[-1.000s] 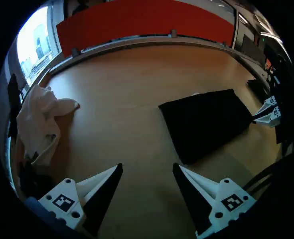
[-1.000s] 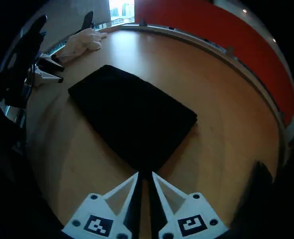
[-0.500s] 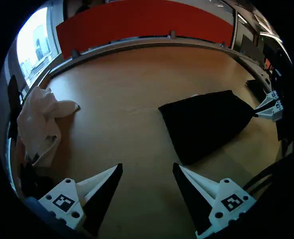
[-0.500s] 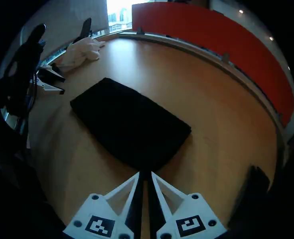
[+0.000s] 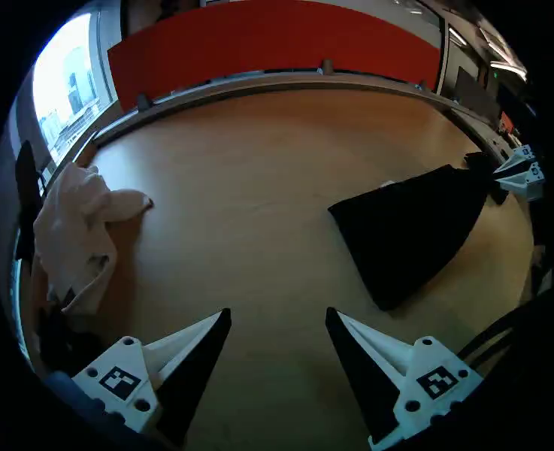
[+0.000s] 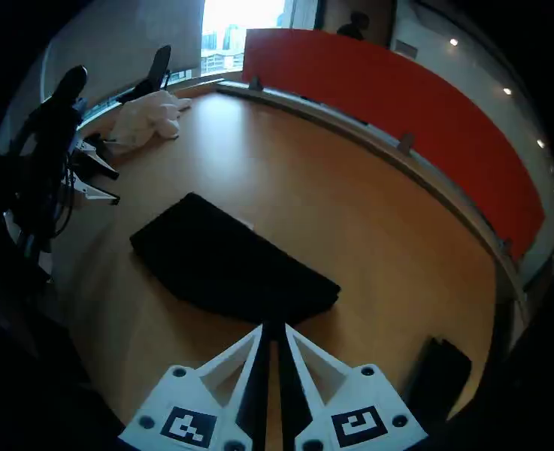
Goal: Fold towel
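Your right gripper (image 6: 273, 331) keeps its jaws clenched on one corner of the black towel (image 6: 231, 263). In the left gripper view that corner is drawn to a point at the jaws, while the rest of the towel lies on the counter (image 5: 239, 188).

Your left gripper (image 5: 277, 314) has its jaws spread wide, grasping nothing. It hangs over bare wood, well apart from the towel's nearest edge.

Open room:
- Bare counter runs between the towel and the white cloth heap (image 5: 74, 225) near the left edge.
- Bare counter also runs from the towel to the far edge, which is bounded by a rail and the red partition (image 5: 277, 37).

Count: one towel, one cloth heap, two grippers, one partition. You also have one dark item (image 6: 442, 368) near the counter's right edge; what it is cannot be told.
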Action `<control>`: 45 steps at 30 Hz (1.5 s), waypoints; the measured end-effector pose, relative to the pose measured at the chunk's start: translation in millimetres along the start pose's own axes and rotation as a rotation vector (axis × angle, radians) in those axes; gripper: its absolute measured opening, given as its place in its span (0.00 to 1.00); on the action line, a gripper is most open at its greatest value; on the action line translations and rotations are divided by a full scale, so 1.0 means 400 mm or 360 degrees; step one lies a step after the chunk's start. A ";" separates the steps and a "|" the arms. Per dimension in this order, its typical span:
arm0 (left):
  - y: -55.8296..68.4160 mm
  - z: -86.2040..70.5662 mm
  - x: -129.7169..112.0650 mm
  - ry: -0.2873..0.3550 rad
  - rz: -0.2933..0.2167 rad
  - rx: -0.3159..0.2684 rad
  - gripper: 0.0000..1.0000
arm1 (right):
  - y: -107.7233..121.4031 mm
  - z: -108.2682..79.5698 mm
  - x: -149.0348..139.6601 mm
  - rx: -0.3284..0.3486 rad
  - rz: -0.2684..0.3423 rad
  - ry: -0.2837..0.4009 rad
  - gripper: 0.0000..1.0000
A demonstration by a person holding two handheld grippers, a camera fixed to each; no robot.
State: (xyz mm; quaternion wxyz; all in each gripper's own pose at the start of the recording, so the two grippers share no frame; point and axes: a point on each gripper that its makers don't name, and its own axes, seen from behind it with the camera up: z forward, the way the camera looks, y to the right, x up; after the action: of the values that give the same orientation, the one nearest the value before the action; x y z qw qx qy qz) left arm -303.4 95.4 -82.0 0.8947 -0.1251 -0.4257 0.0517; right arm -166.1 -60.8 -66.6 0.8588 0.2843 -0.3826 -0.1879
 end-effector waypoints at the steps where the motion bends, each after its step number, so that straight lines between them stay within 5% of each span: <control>1: 0.001 0.000 0.001 0.0001 -0.0001 -0.0001 0.93 | 0.005 -0.008 0.005 -0.0008 -0.0004 0.0006 0.06; 11: 0.004 -0.006 0.007 0.0009 -0.0003 -0.0004 0.93 | 0.044 -0.079 0.044 -0.0072 -0.0070 0.0044 0.06; 17: 0.009 -0.007 0.006 0.0009 -0.0009 -0.0011 0.93 | 0.030 -0.074 0.056 -0.0051 -0.0097 0.0050 0.06; 30: 0.016 -0.026 0.017 0.0038 -0.0037 -0.0029 0.93 | -0.094 -0.012 0.124 0.0107 -0.0204 0.0094 0.06; 45: -0.026 -0.045 0.003 0.0052 -0.0094 0.0018 0.93 | -0.262 0.065 0.178 0.0328 -0.0319 0.0104 0.06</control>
State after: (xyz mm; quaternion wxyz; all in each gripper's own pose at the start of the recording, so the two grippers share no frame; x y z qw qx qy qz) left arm -288.9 82.2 -89.3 0.9033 -0.1081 -0.4143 0.0255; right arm -151.7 -188.5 -79.6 0.8140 0.4137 -0.3414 -0.2231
